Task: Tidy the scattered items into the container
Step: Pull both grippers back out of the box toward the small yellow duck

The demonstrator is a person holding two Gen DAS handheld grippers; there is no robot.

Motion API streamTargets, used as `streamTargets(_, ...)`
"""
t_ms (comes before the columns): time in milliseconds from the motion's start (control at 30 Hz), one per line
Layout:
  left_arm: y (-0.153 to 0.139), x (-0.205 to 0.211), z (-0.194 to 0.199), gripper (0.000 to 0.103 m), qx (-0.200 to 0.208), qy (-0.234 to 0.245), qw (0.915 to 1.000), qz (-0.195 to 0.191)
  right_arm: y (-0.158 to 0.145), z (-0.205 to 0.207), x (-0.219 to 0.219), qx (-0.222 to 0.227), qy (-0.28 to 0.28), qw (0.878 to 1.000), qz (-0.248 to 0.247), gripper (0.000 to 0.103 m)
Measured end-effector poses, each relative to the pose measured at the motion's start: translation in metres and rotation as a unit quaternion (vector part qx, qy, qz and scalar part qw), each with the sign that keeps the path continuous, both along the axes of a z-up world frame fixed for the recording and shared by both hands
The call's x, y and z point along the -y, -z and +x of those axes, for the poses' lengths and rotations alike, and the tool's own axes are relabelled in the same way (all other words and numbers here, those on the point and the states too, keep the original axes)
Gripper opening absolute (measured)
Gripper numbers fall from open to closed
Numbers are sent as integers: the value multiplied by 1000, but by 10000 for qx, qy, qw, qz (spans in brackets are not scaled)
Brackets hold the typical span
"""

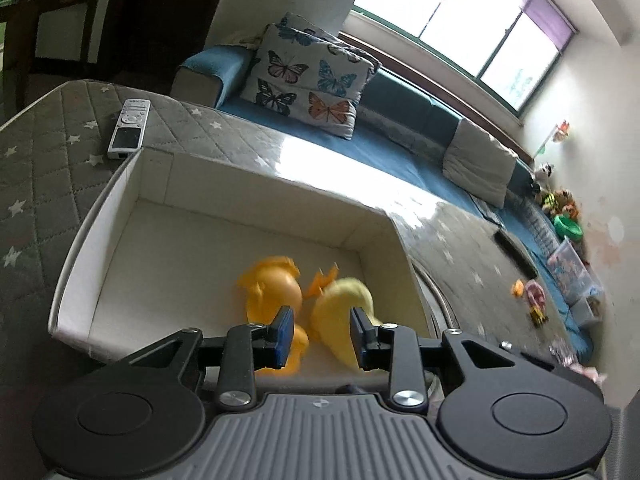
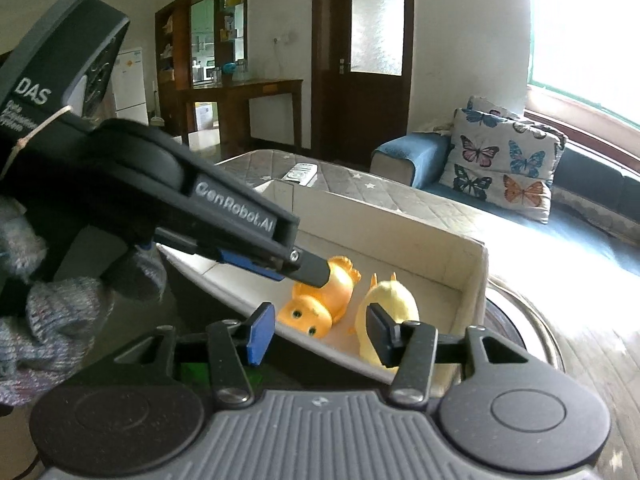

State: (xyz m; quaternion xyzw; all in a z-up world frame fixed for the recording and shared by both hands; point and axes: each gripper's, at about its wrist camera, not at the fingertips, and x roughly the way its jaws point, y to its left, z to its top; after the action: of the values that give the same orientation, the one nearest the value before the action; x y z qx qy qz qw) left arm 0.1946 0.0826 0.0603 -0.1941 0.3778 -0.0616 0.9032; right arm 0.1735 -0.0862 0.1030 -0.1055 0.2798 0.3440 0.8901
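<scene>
A white cardboard box (image 1: 100, 220) stands on the grey star-quilted mat. An orange toy (image 1: 276, 292) and a yellow toy (image 1: 344, 304) lie inside it, both blurred in the left wrist view. My left gripper (image 1: 320, 336) is open and empty just above them. In the right wrist view the box (image 2: 460, 256) holds the orange toy (image 2: 320, 304) and the yellow toy (image 2: 392, 300). My right gripper (image 2: 320, 332) is open and empty at the box's near rim. The left gripper's body reaches in from the upper left, over the orange toy.
A white remote (image 1: 129, 128) lies on the mat behind the box. A blue sofa with butterfly pillows (image 1: 312, 84) runs along the window. Small toys (image 1: 532, 296) lie on the mat far right. A round metal rim (image 2: 532, 320) sits right of the box.
</scene>
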Motion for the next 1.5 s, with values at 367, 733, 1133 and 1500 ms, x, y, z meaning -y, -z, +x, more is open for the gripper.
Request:
streamTargets(367,2,25,-69,34,14,108,9999,35,0,-72,24,156,77,9998,-19,58)
streamTargets(733,8,48,-125,34,105,283,9995,99,14,-131,43,193,283,9994,88,60)
streamTargets(1133,29,55,-160,34,-15,319,9995,-10,29,-169,57,136,473,9988,73,65)
streamTargets(1500,37,55,-178,34,-22,346,9994,-53,36,-183,64,69,677,9976,119,68)
